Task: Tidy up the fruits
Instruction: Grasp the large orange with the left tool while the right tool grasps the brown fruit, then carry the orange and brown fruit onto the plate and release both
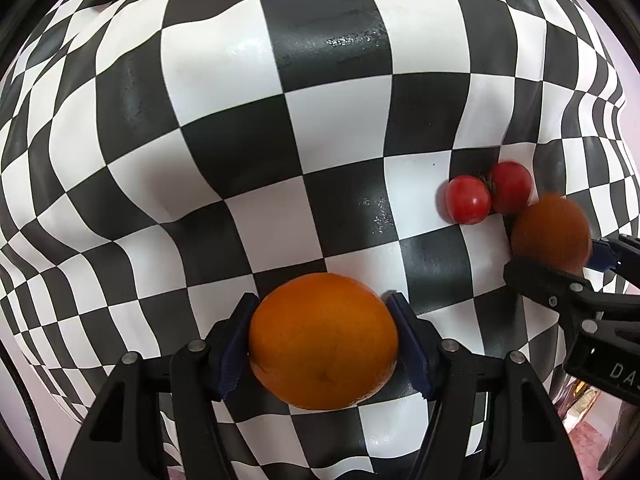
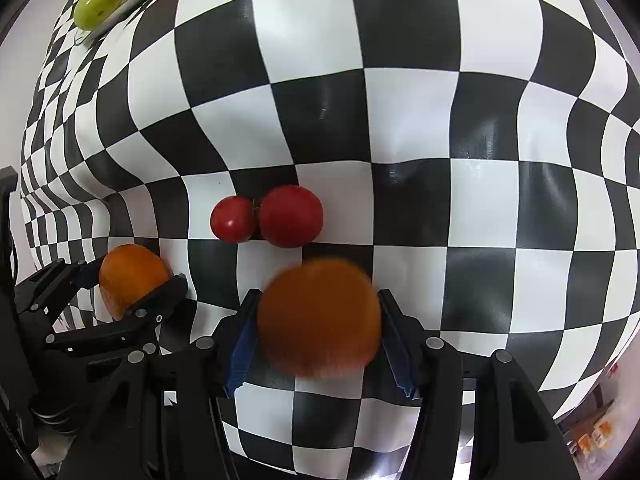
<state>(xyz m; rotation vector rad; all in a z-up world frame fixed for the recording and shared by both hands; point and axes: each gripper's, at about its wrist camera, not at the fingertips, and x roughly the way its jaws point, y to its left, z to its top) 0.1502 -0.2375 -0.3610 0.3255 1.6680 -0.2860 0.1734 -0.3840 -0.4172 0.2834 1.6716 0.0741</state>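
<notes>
Between the left gripper's (image 1: 323, 344) blue pads sits one orange (image 1: 323, 340), clamped above the checkered cloth (image 1: 320, 128); a second orange (image 2: 319, 320) is pinched likewise in the right gripper (image 2: 319, 330). Carry both level, grip firm, toward the far plate (image 2: 120, 10) holding a green fruit (image 2: 96, 6) and oranges. Two red tomatoes (image 2: 266, 218), touching, lie just ahead; pass over them.
</notes>
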